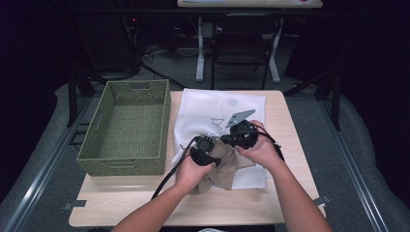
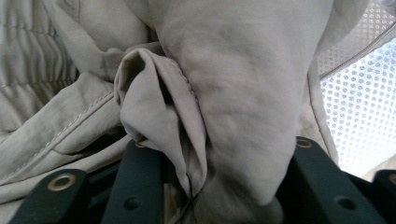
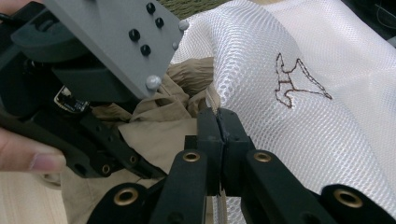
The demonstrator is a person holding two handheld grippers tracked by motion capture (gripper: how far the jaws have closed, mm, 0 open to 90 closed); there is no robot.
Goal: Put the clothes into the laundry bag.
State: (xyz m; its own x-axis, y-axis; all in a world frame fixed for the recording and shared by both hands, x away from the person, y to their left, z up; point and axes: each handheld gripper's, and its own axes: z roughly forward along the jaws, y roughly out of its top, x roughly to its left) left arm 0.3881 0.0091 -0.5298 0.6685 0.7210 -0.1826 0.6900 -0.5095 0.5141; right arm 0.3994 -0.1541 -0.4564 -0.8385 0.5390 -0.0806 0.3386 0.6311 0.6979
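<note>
A dark room with a chair (image 1: 244, 43) at the far side surrounds a pale wooden table (image 1: 290, 193). On the table's left part sits a green woven basket (image 1: 126, 126), and just to its right lies a white mesh bag (image 1: 220, 108) spread flat, with a small brown embroidered mark (image 3: 299, 81) on it. At the bag's near edge sits a bunched beige garment (image 1: 227, 166), partly on the mesh and partly on the wood. The left gripper (image 1: 203, 155) hangs over the garment's left part; a thick fold of the beige cloth (image 2: 224, 140) stands between its parted jaws, and I cannot tell whether the pads press on it. The right gripper (image 3: 218, 122), just to the right, is clenched on the edge of the mesh bag beside the garment.
</note>
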